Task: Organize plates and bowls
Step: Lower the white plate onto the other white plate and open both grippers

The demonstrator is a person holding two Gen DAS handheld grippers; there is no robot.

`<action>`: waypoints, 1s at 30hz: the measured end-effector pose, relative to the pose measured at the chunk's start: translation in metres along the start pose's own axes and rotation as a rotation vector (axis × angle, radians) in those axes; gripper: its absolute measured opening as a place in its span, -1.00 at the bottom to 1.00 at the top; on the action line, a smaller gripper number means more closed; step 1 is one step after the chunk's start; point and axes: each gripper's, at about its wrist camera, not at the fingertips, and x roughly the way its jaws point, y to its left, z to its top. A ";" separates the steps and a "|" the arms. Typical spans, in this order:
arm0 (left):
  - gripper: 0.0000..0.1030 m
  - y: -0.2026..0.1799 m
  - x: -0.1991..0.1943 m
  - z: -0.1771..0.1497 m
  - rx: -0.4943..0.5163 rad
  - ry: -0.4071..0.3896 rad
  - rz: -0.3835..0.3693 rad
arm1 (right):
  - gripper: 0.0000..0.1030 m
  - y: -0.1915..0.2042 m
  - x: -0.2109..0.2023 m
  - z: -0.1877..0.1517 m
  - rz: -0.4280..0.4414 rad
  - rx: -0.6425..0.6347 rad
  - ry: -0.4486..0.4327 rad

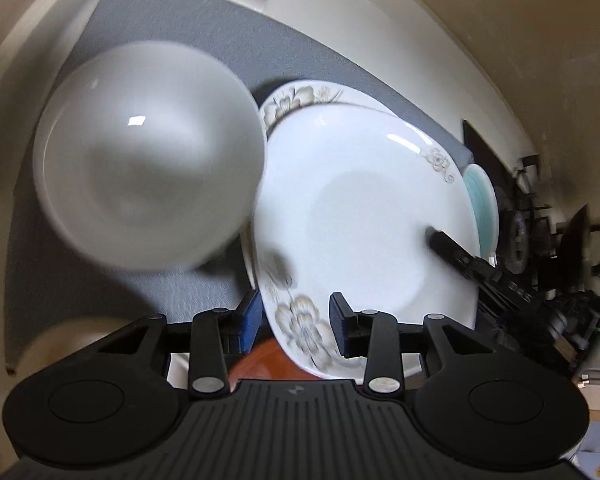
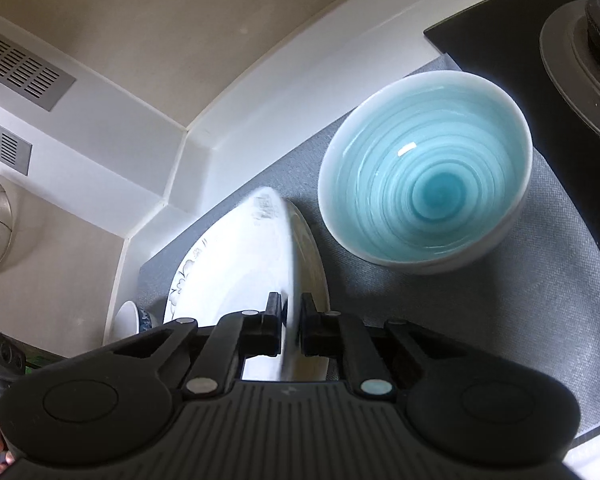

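A white floral plate (image 1: 360,208) stands tilted above a second floral plate (image 1: 300,94) on the grey mat (image 1: 180,32). My right gripper (image 2: 292,312) is shut on the tilted plate's (image 2: 236,264) rim, seen edge-on between its black pads. One of its fingers (image 1: 444,242) shows on the plate's far side in the left wrist view. My left gripper (image 1: 296,316) straddles the near rim with its blue pads apart, and I see no pad pressing. A blurred white bowl (image 1: 148,156) sits to the left. A teal-glazed bowl (image 2: 424,192) stands right of the plates.
A black stove top with a burner (image 2: 580,40) borders the mat on the right. White wall trim and vent grilles (image 2: 24,68) close off the back. A small blue-patterned bowl (image 2: 130,316) sits at the mat's left end. Something orange-brown (image 1: 268,360) lies under the left gripper.
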 end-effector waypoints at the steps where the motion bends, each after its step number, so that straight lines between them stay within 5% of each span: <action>1: -0.25 0.001 -0.001 -0.003 -0.001 0.003 -0.009 | -0.82 0.000 0.000 0.000 0.000 0.003 -0.002; 7: -0.36 -0.005 0.011 -0.012 0.020 0.001 0.034 | -0.80 0.005 0.002 0.003 -0.010 -0.018 0.007; 10: -0.63 -0.003 0.015 -0.017 0.019 -0.012 0.069 | -0.64 0.005 0.006 0.007 -0.051 -0.005 0.041; 20: -0.61 0.005 0.011 -0.022 0.009 -0.029 0.038 | -0.33 0.027 -0.011 0.010 -0.160 -0.113 0.088; 30: -0.63 0.001 0.007 -0.023 0.024 -0.036 0.032 | -0.49 0.033 -0.028 -0.006 -0.229 -0.137 0.107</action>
